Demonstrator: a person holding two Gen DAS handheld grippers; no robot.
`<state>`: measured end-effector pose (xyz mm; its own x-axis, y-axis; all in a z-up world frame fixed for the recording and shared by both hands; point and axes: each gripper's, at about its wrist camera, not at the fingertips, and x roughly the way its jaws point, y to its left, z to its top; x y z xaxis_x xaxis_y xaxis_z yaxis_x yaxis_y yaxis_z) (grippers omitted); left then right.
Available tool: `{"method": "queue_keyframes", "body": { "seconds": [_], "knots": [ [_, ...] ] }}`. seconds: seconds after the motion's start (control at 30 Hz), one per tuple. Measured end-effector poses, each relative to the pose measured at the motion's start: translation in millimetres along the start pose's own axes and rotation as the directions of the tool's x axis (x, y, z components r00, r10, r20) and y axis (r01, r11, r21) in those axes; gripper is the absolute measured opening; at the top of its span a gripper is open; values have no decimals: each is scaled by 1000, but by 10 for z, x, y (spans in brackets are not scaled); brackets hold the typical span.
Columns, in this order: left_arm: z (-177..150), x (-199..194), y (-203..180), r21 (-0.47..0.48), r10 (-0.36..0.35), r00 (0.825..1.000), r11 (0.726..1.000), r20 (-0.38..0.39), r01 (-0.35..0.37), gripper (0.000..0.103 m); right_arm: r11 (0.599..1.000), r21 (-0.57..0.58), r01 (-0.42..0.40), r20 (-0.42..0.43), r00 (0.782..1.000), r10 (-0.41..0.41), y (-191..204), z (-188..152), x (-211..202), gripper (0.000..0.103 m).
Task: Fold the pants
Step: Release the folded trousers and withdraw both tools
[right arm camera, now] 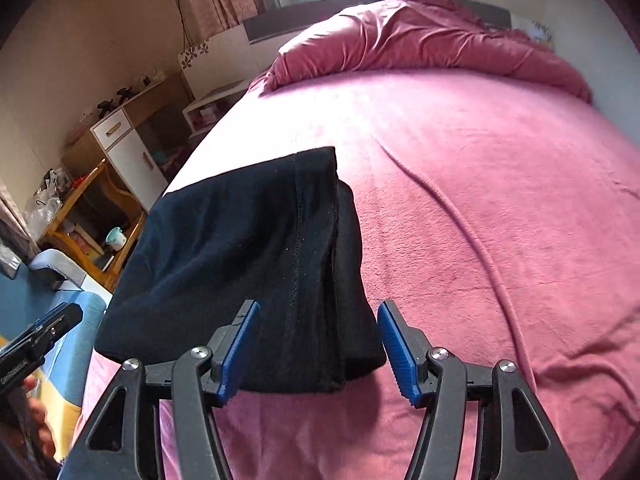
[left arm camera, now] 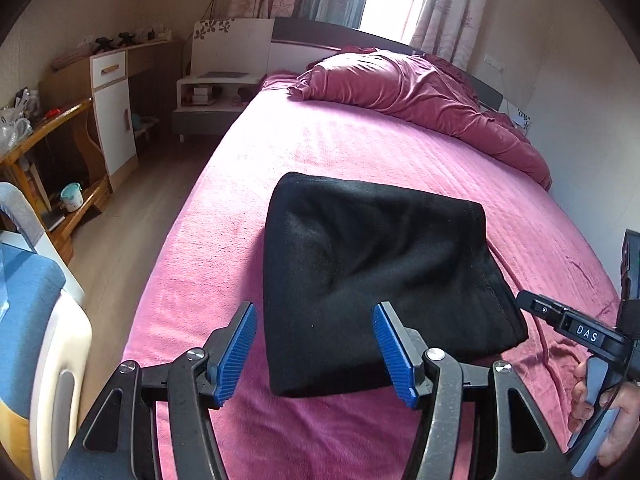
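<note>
A pink bed (left arm camera: 320, 140) fills the frame, a crumpled maroon duvet (left arm camera: 420, 92) upper right, a white-fronted cabinet (left arm camera: 114, 120) upper left.

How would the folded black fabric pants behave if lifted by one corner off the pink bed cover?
The folded black fabric pants would probably flop and unfold: the layers lie loose, with soft dents on top. They look thick and fleecy, so likely not slippery against the fuzzy pink bed cover. Pushed, they would probably bunch up.
</note>
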<state>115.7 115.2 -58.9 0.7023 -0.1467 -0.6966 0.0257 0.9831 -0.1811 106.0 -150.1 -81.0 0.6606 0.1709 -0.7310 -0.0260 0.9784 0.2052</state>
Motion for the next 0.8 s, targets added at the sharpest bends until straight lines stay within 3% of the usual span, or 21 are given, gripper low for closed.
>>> {"method": "queue_keyframes", "body": {
  "seconds": [0.5, 0.8],
  "knots": [
    [-293, -461, -101, 24, 50, 996, 998, 69, -51, 62, 997, -36, 65, 61, 996, -63, 354, -441, -404, 63],
    [-496, -626, -163, 16, 67, 995, 998, 77, -69, 62, 989, -33, 142, 131, 982, -136, 562, -694, -713, 67]
  ]
}}
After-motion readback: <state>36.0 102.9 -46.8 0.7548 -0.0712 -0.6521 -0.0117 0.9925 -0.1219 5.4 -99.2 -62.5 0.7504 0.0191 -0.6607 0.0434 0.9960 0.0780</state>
